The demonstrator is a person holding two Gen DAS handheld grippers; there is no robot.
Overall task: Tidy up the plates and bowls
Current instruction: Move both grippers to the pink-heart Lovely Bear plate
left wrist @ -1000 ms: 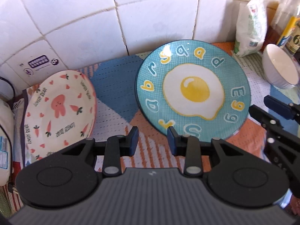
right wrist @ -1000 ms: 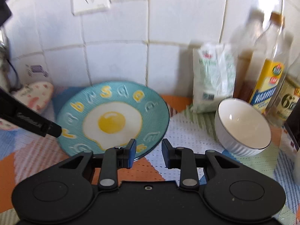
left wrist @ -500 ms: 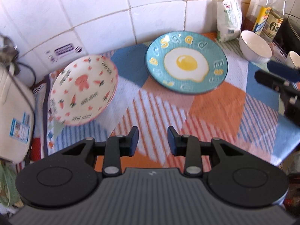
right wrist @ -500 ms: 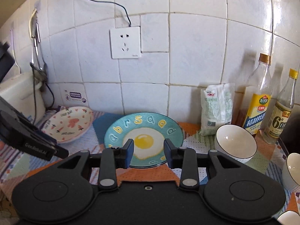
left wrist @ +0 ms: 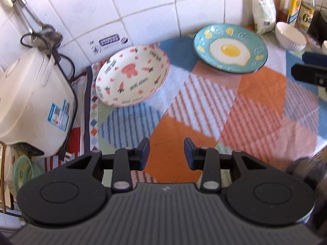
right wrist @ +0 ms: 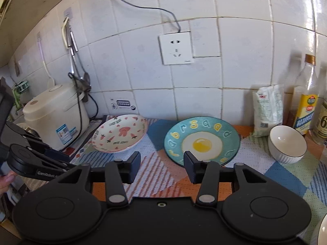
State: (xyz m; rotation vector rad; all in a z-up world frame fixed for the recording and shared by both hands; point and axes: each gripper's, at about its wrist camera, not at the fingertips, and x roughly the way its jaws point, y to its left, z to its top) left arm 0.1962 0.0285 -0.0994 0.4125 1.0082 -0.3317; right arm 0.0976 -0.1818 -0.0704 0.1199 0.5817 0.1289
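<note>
Plates and bowls were the work items. The carrot plate (left wrist: pixel 132 75) lay near the back wall, just beside the rice cooker (left wrist: pixel 30 104); in the right wrist view it appeared tilted, with one edge propped on the cooker's base mat, though I could not confirm this. The egg plate (left wrist: pixel 230 48) lay flat to its right, apart from it. The white bowl (right wrist: pixel 287 144) stood further right, near the flour bag (right wrist: pixel 267 110) and the oil bottles (right wrist: pixel 306 104). The rim of a second white dish (right wrist: pixel 323 232) showed at the lower right corner of the right wrist view.

I held the left gripper (left wrist: pixel 166 150) with its jaws apart and empty, above the cloth and well short of both plates. The right gripper (right wrist: pixel 161 164) was likewise parted and carried nothing.

I judged the task to be at an early step: nothing was stacked, and no item was in a grip. The next move called for selecting one plate, probably the carrot plate for the left side, approaching low at its rim, and closing on the edge. The glazed rim could slip, so a firm, square bite was required.

The surface was a patterned cloth (left wrist: pixel 204 110) in orange, blue and white. The wall behind was white tile with a socket (right wrist: pixel 175 48) and hanging utensils (right wrist: pixel 71 45).
</note>
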